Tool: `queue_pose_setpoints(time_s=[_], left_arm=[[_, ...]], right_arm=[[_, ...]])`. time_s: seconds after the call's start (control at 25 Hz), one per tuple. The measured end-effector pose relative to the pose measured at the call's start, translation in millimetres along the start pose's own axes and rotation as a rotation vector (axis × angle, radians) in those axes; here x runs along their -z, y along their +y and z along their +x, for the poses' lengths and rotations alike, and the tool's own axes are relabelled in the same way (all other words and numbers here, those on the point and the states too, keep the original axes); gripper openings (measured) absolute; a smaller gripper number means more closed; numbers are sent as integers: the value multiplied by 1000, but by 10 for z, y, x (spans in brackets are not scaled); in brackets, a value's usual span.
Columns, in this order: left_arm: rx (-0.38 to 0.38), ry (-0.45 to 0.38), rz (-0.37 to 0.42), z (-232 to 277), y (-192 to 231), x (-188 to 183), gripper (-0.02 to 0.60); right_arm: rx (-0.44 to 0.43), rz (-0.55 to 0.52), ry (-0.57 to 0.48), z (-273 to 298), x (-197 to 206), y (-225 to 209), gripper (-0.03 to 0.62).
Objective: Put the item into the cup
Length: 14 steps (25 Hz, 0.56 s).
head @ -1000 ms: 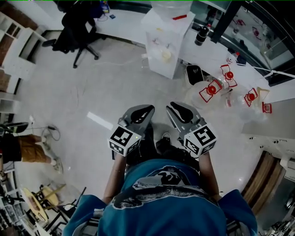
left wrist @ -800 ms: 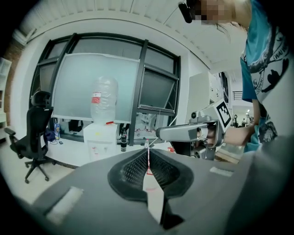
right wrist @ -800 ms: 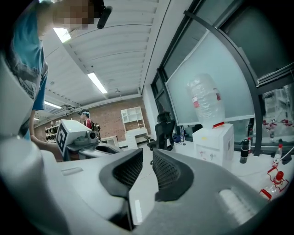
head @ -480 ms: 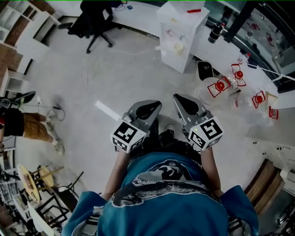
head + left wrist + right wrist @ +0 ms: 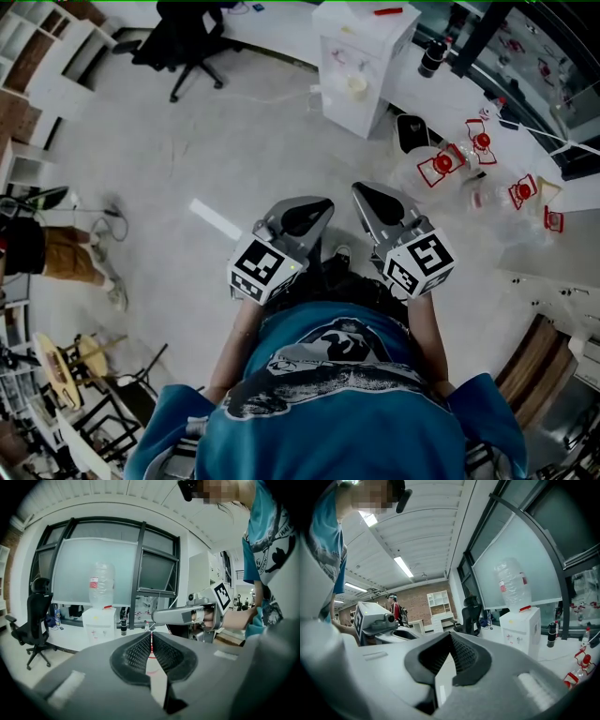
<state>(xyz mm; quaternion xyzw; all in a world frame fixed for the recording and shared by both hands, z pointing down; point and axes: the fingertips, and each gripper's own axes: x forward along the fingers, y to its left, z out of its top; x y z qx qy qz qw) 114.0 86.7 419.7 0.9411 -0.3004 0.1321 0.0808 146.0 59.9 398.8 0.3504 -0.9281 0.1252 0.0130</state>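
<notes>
The left tongs [image 5: 151,638] and the right tongs [image 5: 450,637] are both closed and empty. Red-and-clear things [image 5: 441,169] lie on the white worktop [image 5: 562,248], well ahead. Which 1 is the cup, I cannot tell.

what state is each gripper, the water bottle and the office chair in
left gripper: shut, nothing between the jaws
right gripper: shut, nothing between the jaws
water bottle: standing neck down on the white dispenser
office chair: upright on the floor, nobody in it
</notes>
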Motion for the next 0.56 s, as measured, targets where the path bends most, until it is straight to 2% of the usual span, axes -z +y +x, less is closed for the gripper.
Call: queue_pose_setpoints(time_s=[0.24,0.56], left_arm=[[36,27,17,73,-77,33,20],[76,18,48,174,-71,17,21]], right_arm=[[14,9,-3,-24,7,-32,2],[25,11,-4,51,6,-84,2]])
